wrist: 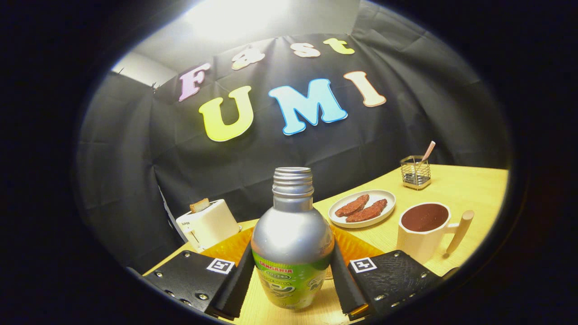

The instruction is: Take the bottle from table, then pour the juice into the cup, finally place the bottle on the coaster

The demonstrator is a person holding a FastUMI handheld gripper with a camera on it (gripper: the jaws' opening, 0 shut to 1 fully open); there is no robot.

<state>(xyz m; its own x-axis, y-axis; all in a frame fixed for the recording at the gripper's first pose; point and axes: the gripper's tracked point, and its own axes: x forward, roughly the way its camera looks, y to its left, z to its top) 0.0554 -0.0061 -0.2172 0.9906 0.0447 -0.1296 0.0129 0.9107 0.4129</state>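
While the bottle (291, 239) stands upright between the two fingers, the gripper (291, 282) is closed on its lower body: each finger lies flat against the printed label band, one on either side. Whether the base rests on the table (465, 189) or hangs just clear of it cannot be told, since the bottom edge sits low between the fingers.

Taking the bottle as the landmark: an orange coaster (356, 246) lies just behind it, showing on both sides of its shoulders. A cup (424, 230) stands ahead and to its right, near but apart, with dark liquid already well up inside. A plate (362, 208) with two brown pieces lies beyond it, slightly right; a wire holder (415, 172) with a straw is farther off that way. A toaster (208, 225) sits behind and to its left.

The bottle looks like thin aluminium: a smooth silver dome, a narrow threaded neck with no cap, a glossy wrap below. I judge it rigid but easily dented, and slick where the metal is bare, so the label band is the better place to hold, low and wide. With the mouth open, any tilt will spill. Its weight depends on the fill, which is hidden.

The cup is matte and faceted, with a wooden peg handle. The coaster looks ribbed and translucent, and the table is pale wood.
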